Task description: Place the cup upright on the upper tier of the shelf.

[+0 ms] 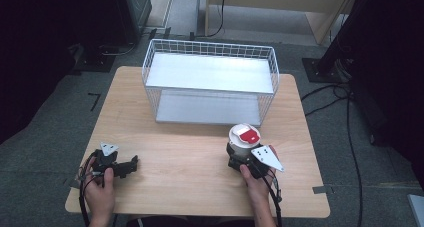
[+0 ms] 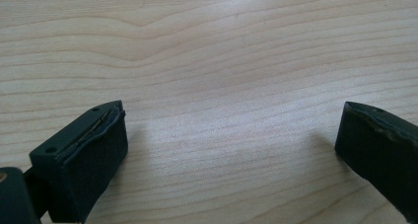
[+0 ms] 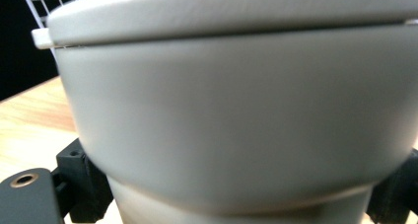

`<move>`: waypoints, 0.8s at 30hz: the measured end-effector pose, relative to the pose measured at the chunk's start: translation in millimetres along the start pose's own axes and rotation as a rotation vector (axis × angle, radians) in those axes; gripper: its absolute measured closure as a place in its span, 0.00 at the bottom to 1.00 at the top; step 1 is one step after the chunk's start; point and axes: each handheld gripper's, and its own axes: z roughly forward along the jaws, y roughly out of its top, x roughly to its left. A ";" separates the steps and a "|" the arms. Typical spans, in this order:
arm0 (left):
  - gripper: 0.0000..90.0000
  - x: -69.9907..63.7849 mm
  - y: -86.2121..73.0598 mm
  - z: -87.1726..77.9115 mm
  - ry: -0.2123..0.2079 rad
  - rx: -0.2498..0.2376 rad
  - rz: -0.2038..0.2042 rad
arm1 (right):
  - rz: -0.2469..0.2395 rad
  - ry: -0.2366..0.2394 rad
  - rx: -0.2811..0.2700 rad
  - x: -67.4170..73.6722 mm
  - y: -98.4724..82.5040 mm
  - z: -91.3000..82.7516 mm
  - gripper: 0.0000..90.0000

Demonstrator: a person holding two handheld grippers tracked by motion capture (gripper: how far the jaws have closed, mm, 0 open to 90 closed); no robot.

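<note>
Overhead light, dark surroundings; glare on basket shelf [image 1: 210, 72]; close white cup [image 3: 236, 115] blurred, soft shadows.

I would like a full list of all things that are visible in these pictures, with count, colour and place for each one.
table: 1, light wood, centre of the high view
wire basket shelf: 1, white, with two tiers, on the far half of the table
cup: 1, white with a red and white lid label, near right part of the table, between the jaws of the right gripper
floor: grey carpet around the table
cables: several, black, on the floor at the right
left gripper: 1, black, near left of the table, jaws apart over bare wood
right gripper: 1, black, closed on the cup
hands: 2, one holding each gripper, at the near edge
</note>
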 end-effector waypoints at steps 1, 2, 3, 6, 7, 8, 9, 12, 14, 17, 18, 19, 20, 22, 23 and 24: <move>0.00 0.0 0.0 0.0 0.000 0.000 0.000 | -0.002 0.008 -0.008 1.9 3.5 -0.7 0.10; 0.00 0.0 0.0 0.0 0.000 0.000 0.000 | -0.005 0.011 -0.014 2.6 5.3 -0.8 0.10; 0.00 0.0 0.0 0.0 0.000 0.000 0.000 | -0.005 0.011 -0.014 2.6 5.3 -0.8 0.10; 0.00 0.0 0.0 0.0 0.000 0.000 0.000 | -0.013 0.018 -0.028 5.5 10.8 -1.8 0.10; 0.00 0.0 0.0 0.0 0.000 0.000 0.000 | -0.015 0.021 -0.030 6.4 12.9 -2.5 0.10; 0.00 0.0 0.0 0.0 0.000 0.000 0.000 | -0.012 0.027 -0.043 8.4 17.2 -3.2 0.10; 0.00 0.0 0.0 0.0 0.000 0.000 0.000 | -0.012 0.027 -0.043 8.4 17.2 -3.2 0.10; 0.00 0.0 0.0 0.0 0.000 0.000 0.000 | -0.023 0.036 -0.065 12.1 27.4 -3.3 0.10; 0.00 0.0 0.0 0.0 0.000 0.000 0.000 | -0.021 0.037 -0.069 13.3 30.2 -3.1 0.10; 0.00 0.0 0.0 0.0 0.000 0.000 0.000 | -0.033 0.042 -0.088 17.2 42.3 -1.4 0.10; 0.00 0.0 0.0 0.0 0.000 0.000 0.000 | -0.030 0.041 -0.094 18.3 45.4 -0.9 0.10; 0.00 0.0 0.0 0.0 0.000 0.000 0.000 | -0.034 0.043 -0.100 19.1 48.5 -0.3 0.10; 0.00 -0.1 0.0 0.1 0.000 -0.001 -0.001 | -0.037 0.045 -0.105 20.0 51.6 0.4 0.10; 0.00 -0.1 0.0 0.1 0.000 -0.002 -0.002 | -0.038 0.046 -0.110 21.0 54.7 1.1 0.10; 0.00 -0.1 0.0 0.1 0.000 -0.002 -0.002 | -0.042 0.046 -0.114 22.0 57.8 2.1 0.10; 0.00 0.1 0.0 0.0 0.001 -0.001 0.001 | -0.045 0.048 -0.120 23.0 60.9 3.0 0.10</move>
